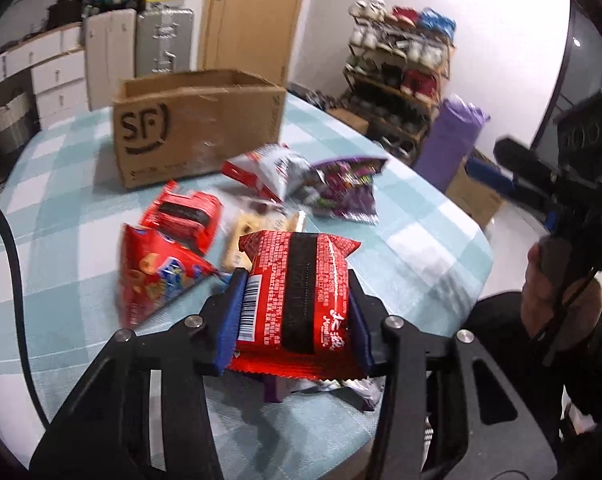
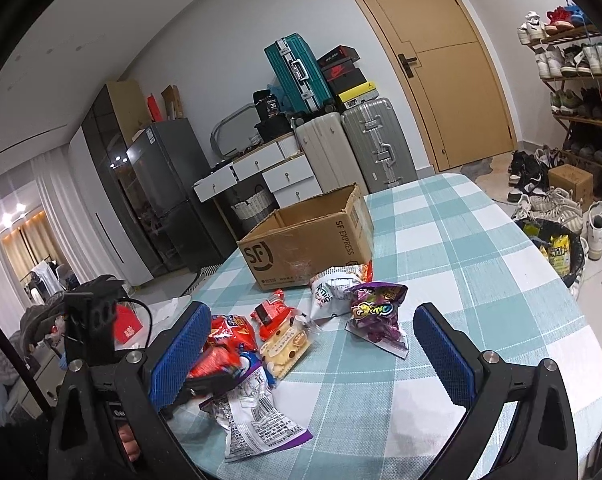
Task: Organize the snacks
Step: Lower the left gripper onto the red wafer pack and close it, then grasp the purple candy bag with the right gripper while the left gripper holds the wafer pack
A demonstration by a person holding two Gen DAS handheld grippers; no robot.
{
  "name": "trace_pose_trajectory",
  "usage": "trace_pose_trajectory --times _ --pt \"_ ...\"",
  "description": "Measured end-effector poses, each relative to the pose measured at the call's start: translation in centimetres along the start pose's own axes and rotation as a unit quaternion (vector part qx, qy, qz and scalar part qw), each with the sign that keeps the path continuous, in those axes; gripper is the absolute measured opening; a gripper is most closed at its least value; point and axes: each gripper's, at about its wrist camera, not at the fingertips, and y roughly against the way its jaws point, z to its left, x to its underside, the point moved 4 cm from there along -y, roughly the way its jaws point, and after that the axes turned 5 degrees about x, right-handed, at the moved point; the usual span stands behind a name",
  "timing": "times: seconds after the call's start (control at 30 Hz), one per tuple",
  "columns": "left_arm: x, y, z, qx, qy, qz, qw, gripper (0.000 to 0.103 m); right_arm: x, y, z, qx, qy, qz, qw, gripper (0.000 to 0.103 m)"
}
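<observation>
From the left wrist we see our left gripper (image 1: 297, 312) with its jaws clamped on a red snack packet (image 1: 301, 300), lifted above the table (image 1: 421, 248). From the right wrist, our right gripper (image 2: 309, 356) hovers with jaws wide, near the cardboard box (image 2: 305, 244).

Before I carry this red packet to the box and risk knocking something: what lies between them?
The left wrist view shows other snacks between the red packet and the cardboard box: a biscuit pack and a red-and-white bag.
</observation>
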Motion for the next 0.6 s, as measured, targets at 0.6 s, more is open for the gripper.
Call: trace_pose_trajectory --times 0.6 --pt "-0.2 4.4 4.9 -0.058 0.099 -0.069 0.9910 0.043 0.1 -5.3 -4.1 0.034 -0.066 0.102 0.992 0.103"
